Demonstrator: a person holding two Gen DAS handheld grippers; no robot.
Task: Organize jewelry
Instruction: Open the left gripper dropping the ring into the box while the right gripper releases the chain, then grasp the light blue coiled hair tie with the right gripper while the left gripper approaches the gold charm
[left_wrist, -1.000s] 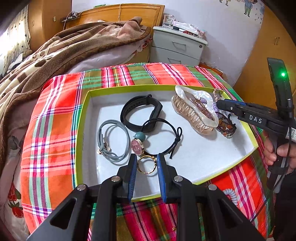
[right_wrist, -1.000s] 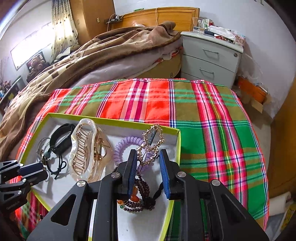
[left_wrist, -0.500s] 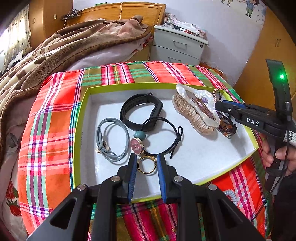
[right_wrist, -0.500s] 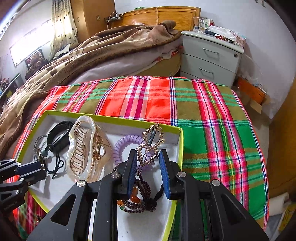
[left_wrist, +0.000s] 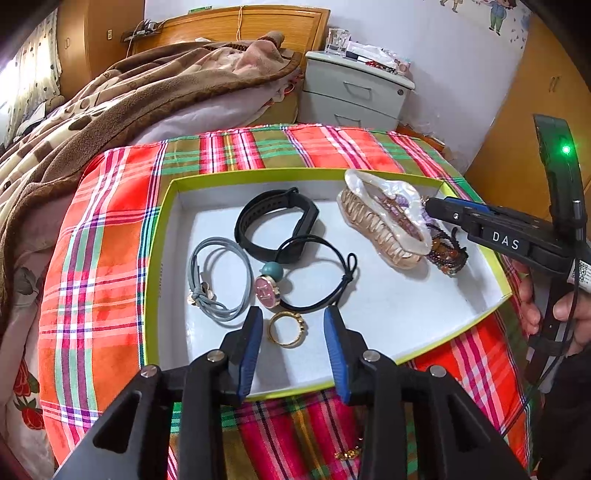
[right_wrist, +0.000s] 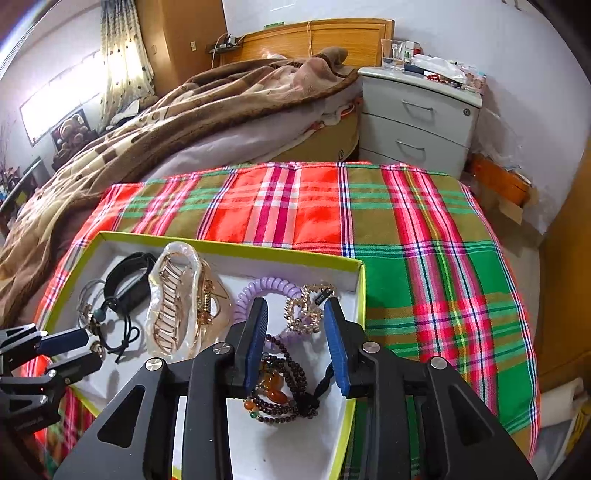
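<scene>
Left gripper (left_wrist: 293, 328): lower centre of the left wrist view, blue pads spread, having just opened wider; gold ring between them, untouched.
Gold ring (left_wrist: 287, 328): flat on the white floor of the box, near its front wall, apart from both pads.
Right gripper (right_wrist: 295, 325): lower centre of the right wrist view, blue pads apart, having just opened wider; nothing pinched; gold filigree hair clip between the tips.
Gold filigree hair clip (right_wrist: 307, 309): on the lilac spiral hair tie (right_wrist: 264, 288), right end of the box.
Dark beaded bracelet with amber beads (right_wrist: 282, 391): heaped below the clip, between the right gripper's fingers in the picture.
Pearly claw hair clip (left_wrist: 384, 218): right of centre in the left wrist view, teeth facing forward.
Black wristband (left_wrist: 277, 225): middle of the box, toward the back.
Black elastic cord with teal bead and pink oval charm (left_wrist: 314, 273): overlapping the wristband's front edge.
Grey looped hair tie (left_wrist: 218, 280): left part of the box.
Lime-rimmed shallow cardboard box (left_wrist: 162, 221): on a red, green and orange plaid cloth (right_wrist: 424, 236).
Hand (left_wrist: 554, 314): right edge of the left wrist view, around the right gripper's handle.
</scene>
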